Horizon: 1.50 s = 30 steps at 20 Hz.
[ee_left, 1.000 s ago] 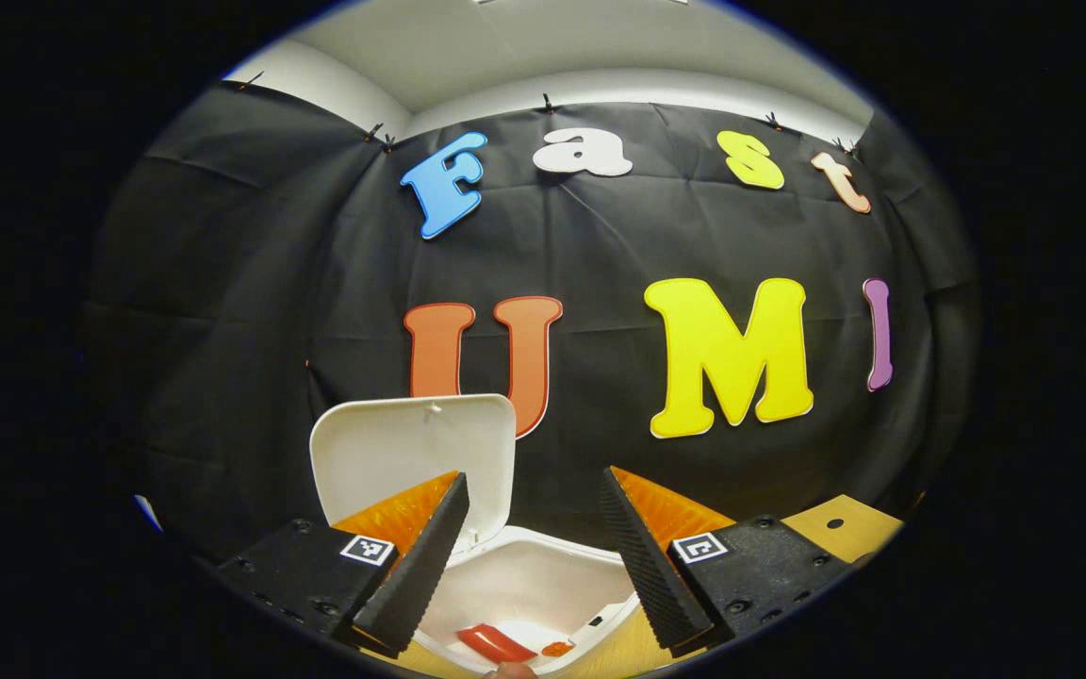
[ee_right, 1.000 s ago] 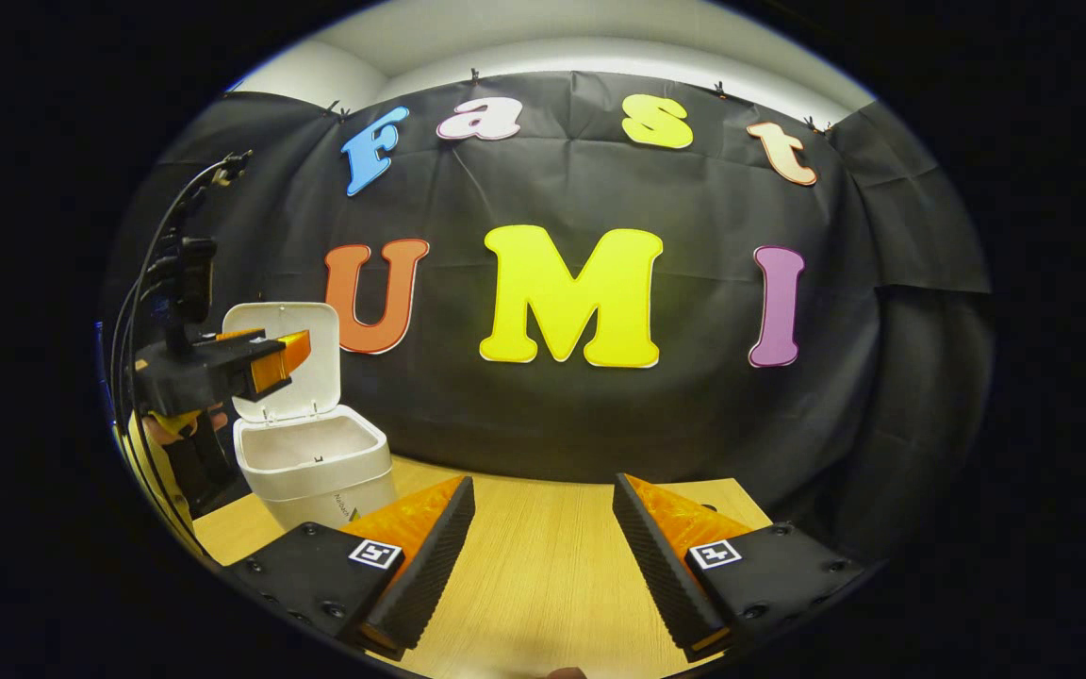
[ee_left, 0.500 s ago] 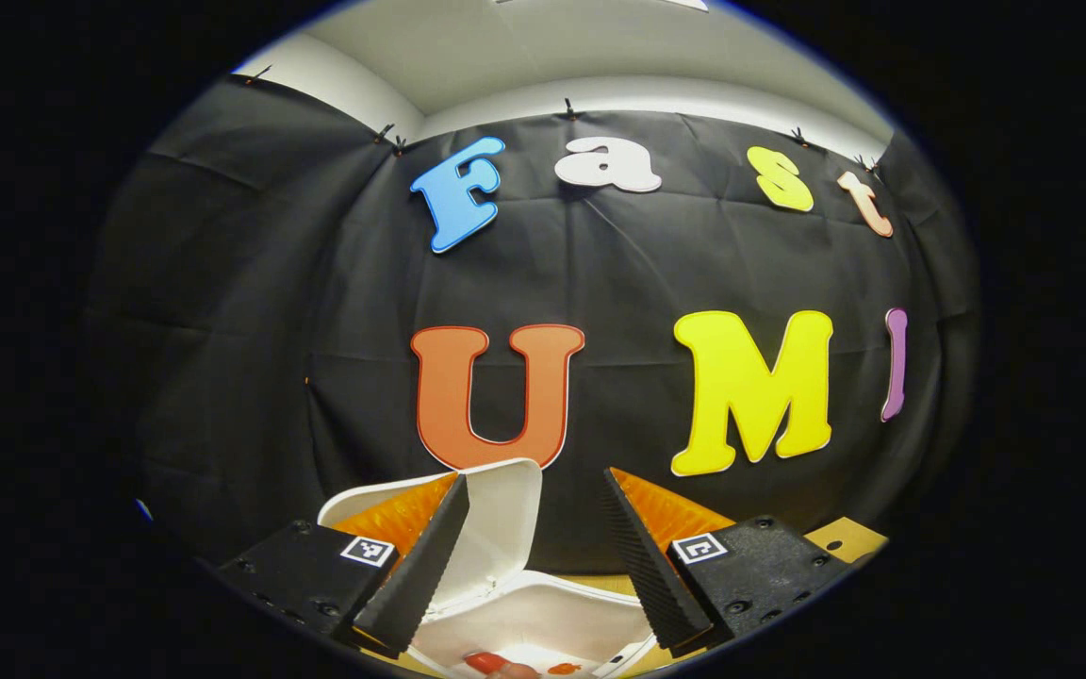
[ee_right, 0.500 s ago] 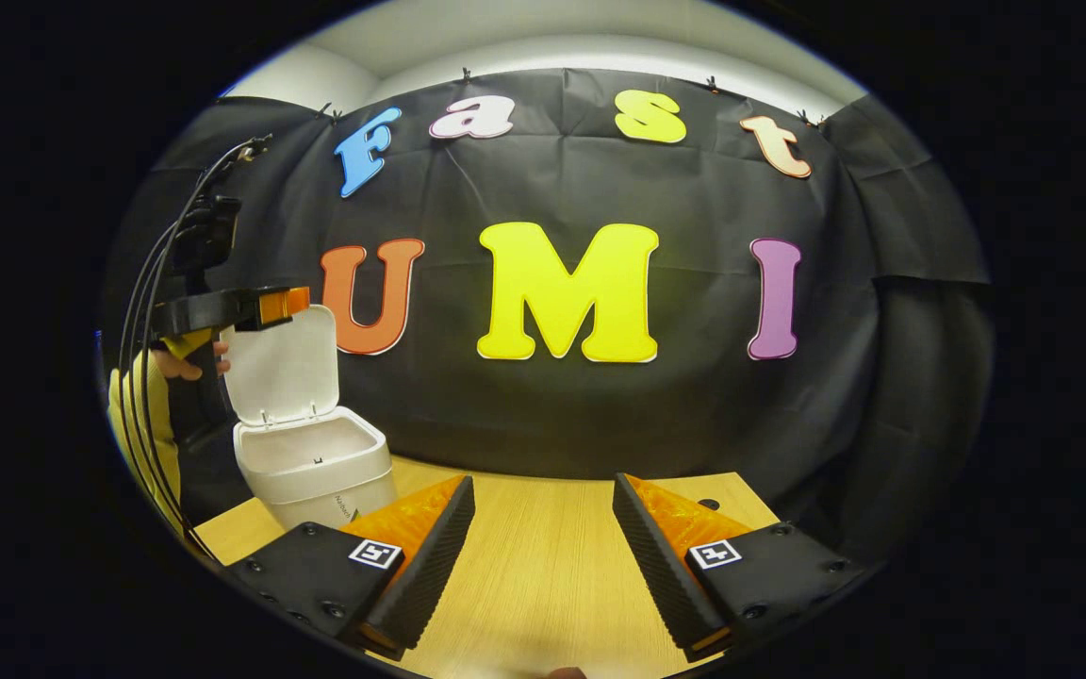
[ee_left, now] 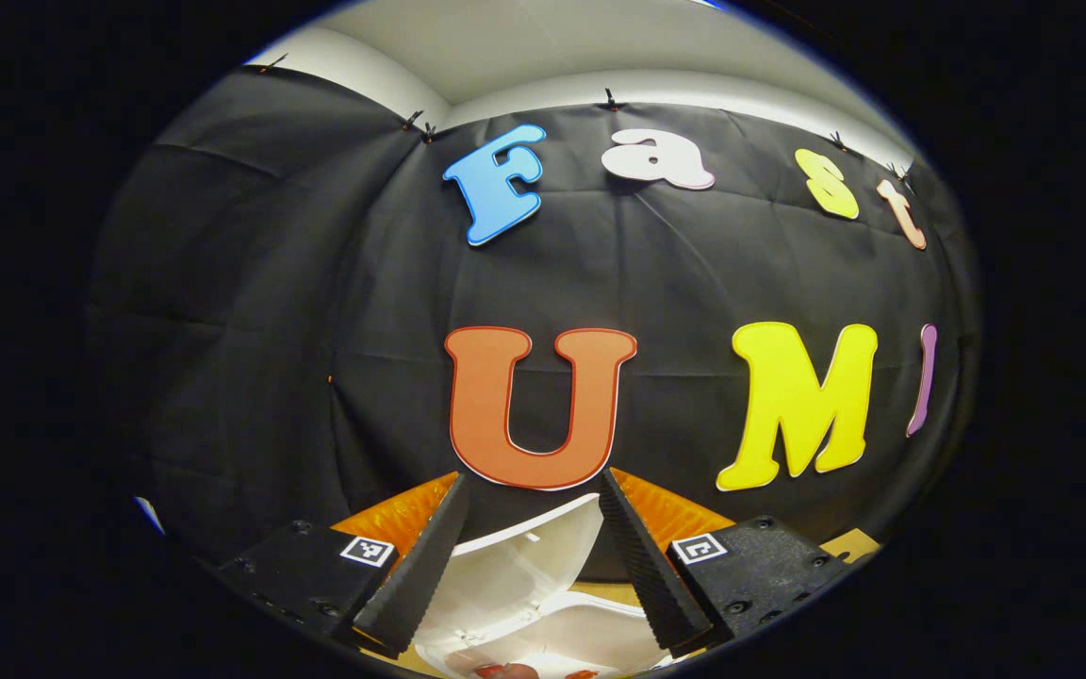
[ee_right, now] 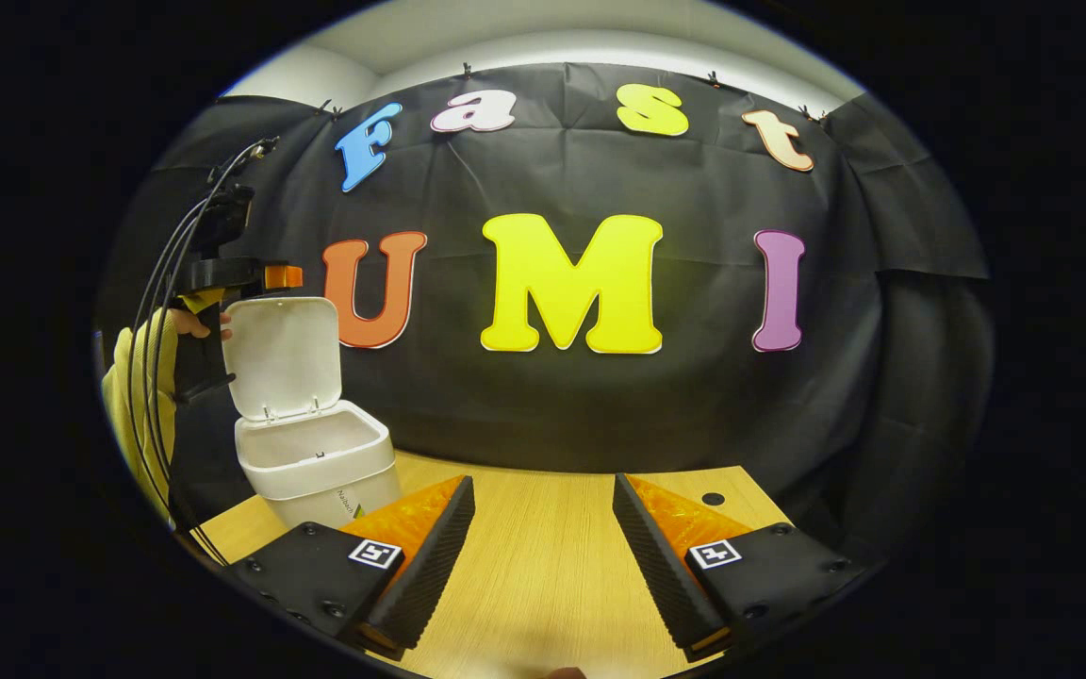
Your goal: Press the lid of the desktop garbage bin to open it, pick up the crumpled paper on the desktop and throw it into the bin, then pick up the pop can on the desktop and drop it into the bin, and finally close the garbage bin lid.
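So the right gripper sits low over the wooden desktop, jaws spread, nothing between them. Further off, the white bin stands with its lid upright and open. The left gripper hovers just above the lid's top edge; in its own view the jaws are apart and empty, the lid below them. Something red lies in the bin, probably the can. Looks like the closing step: next move needs a push on the lid until it latches.
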### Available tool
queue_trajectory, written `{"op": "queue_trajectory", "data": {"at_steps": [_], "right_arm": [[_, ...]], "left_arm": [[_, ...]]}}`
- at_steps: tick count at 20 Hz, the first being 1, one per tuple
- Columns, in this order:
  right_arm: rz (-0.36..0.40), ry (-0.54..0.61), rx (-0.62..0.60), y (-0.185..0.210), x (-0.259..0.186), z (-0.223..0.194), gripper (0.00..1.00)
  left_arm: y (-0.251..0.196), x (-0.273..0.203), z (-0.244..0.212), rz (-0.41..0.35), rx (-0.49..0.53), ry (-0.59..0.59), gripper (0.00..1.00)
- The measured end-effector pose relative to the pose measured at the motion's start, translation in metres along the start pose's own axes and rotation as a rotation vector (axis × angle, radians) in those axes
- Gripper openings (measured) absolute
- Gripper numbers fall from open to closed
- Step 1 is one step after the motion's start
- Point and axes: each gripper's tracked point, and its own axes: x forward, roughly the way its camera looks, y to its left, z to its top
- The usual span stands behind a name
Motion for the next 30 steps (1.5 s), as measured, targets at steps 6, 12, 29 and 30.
{"op": "queue_trajectory", "data": {"at_steps": [6, 12, 29, 30], "right_arm": [[0.015, 0.016, -0.001, 0.005, 0.003, -0.006, 0.94], [0.033, 0.021, 0.013, 0.007, 0.000, -0.010, 0.94], [0.045, 0.038, 0.017, -0.013, -0.016, -0.017, 0.94], [0.046, 0.040, 0.019, -0.014, -0.017, -0.018, 0.94]], "left_arm": [[-0.009, -0.004, -0.002, -0.017, 0.013, 0.024, 0.95], [-0.036, -0.029, -0.011, -0.072, 0.021, 0.041, 0.95], [-0.093, -0.090, -0.071, -0.164, -0.100, 0.157, 0.92], [-0.094, -0.090, -0.082, -0.163, -0.113, 0.188, 0.92]]}}
